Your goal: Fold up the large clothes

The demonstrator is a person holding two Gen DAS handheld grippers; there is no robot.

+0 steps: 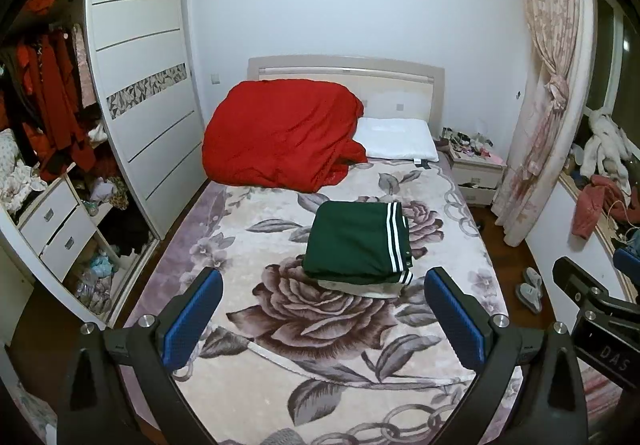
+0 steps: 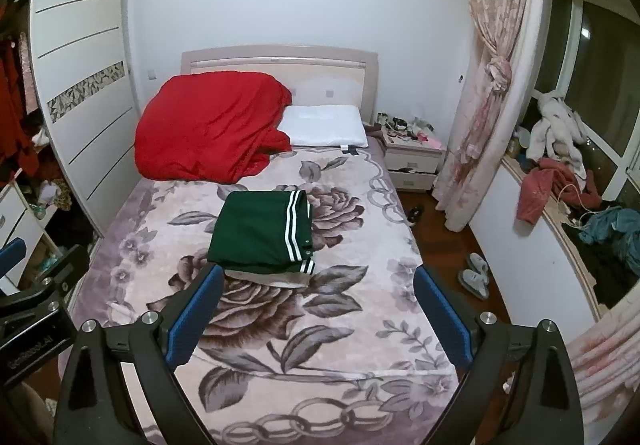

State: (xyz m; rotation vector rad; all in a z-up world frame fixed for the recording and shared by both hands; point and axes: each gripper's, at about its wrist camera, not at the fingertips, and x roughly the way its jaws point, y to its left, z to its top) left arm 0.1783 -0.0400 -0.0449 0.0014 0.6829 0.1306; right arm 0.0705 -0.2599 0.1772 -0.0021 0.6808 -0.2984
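A: Where is the folded green garment (image 1: 354,241) sitting?

B: In the middle of the left wrist picture, on the floral blanket (image 1: 280,325) that covers the bed. It is a neat rectangle with white stripes along its right edge, and it lies on top of a pale folded piece whose edge shows beneath its near side.

A: And the left gripper (image 1: 324,319)?

B: At the bottom of that picture, jaws spread wide with nothing between them. The green garment lies beyond the fingertips, above the gap and slightly right of centre, apart from both blue pads (image 1: 192,319).

A: What about the right gripper (image 2: 320,317)?

B: Also wide open and empty, low in the right wrist picture. There the garment (image 2: 260,235) sits above and left of centre, its near left corner just beside the tip of the left finger in the picture; I cannot tell whether they touch.

A: Do the grippers see each other?

B: Yes. The right one's body appears at the right edge of the left view, and the left one's at the left edge of the right view.

A: Anything else on the bed?

B: A bunched red quilt (image 1: 280,133) at the upper left of the mattress, and a white pillow (image 1: 396,139) beside it against the headboard (image 1: 348,71). An open wardrobe (image 1: 140,85) stands at the left.
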